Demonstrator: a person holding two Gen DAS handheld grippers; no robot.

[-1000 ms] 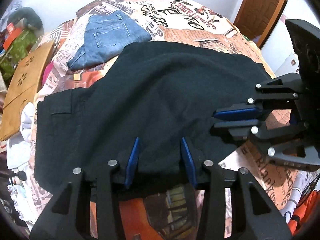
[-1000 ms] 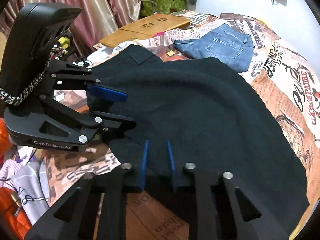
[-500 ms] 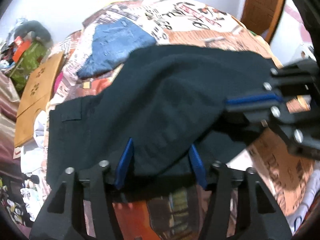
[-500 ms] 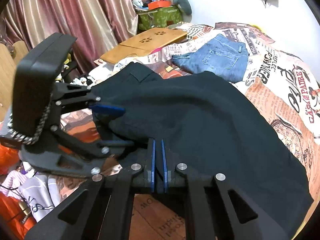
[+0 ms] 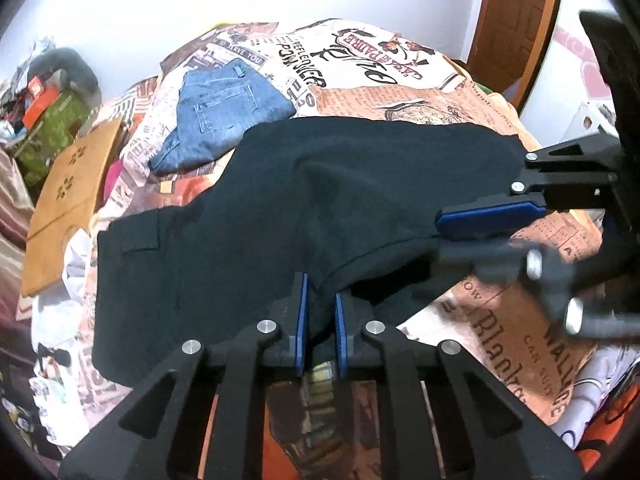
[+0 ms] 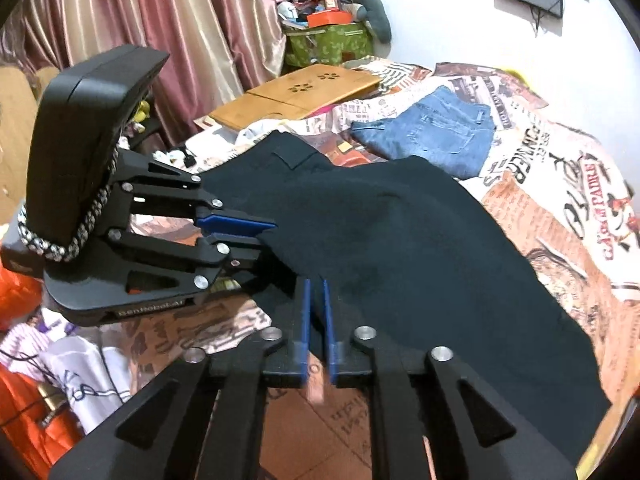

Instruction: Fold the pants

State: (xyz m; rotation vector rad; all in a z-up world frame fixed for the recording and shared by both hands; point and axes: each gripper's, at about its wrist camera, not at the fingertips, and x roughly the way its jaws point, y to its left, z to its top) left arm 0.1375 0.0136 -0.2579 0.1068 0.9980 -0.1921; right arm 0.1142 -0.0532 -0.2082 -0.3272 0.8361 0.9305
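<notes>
We pinch the near hem of the black pants (image 5: 304, 208), spread across the bed (image 5: 400, 92) toward twelve o'clock, with left gripper (image 5: 318, 322) and right gripper (image 6: 316, 320) jaws clamped on cloth, ready to carry that edge over.

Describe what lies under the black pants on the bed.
Around the black pants the printed bedspread shows, so it lies beneath them. Their far edge reaches the folded jeans. Whatever else lies under the dark cloth is covered and cannot be seen.

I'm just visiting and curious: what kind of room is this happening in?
Most likely a lived-in bedroom: black pants lie on a bed with a newspaper-print cover, pink curtains hang behind, and folded jeans lie nearby.
</notes>
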